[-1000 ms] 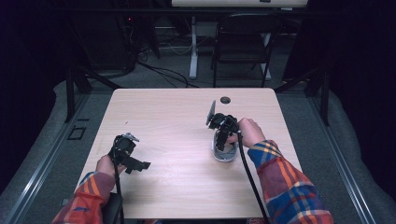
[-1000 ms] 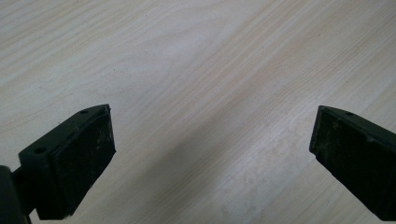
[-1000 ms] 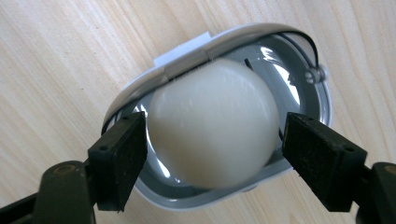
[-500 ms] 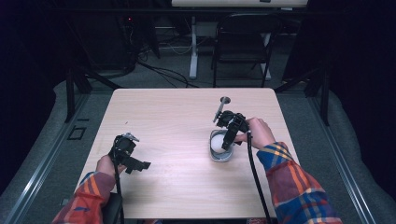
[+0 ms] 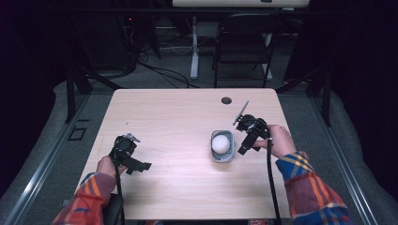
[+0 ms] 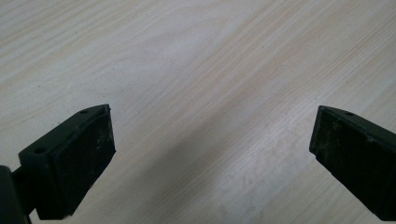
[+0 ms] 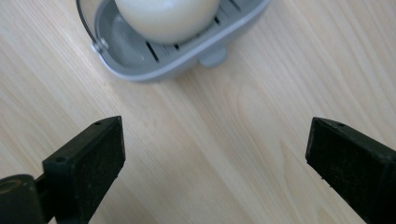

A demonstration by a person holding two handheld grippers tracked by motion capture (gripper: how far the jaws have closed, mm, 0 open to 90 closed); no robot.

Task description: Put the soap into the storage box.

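Note:
A white egg (image 5: 221, 144) (image 7: 166, 16) lies in a small grey slotted holder (image 5: 214, 153) (image 7: 154, 72) on the wooden table, right of centre. My right gripper (image 5: 244, 145) (image 7: 215, 154) hovers just right of the holder, apart from it. Its jaws have just been opening and stand wide, with only bare wood between them. Near the table's front left, my left gripper (image 5: 140, 166) (image 6: 212, 149) is open over bare tabletop, far from the egg.
The light wooden table (image 5: 178, 112) has a small round hole (image 5: 226, 100) near its far edge. A dark chair (image 5: 244, 42) and cables stand beyond the table. Bare wood lies between the two grippers.
The right gripper was over the holder with the egg; it has drawn away to the right, a little upward, and its jaws have spread. The egg stays in the holder. The left hand has kept still.

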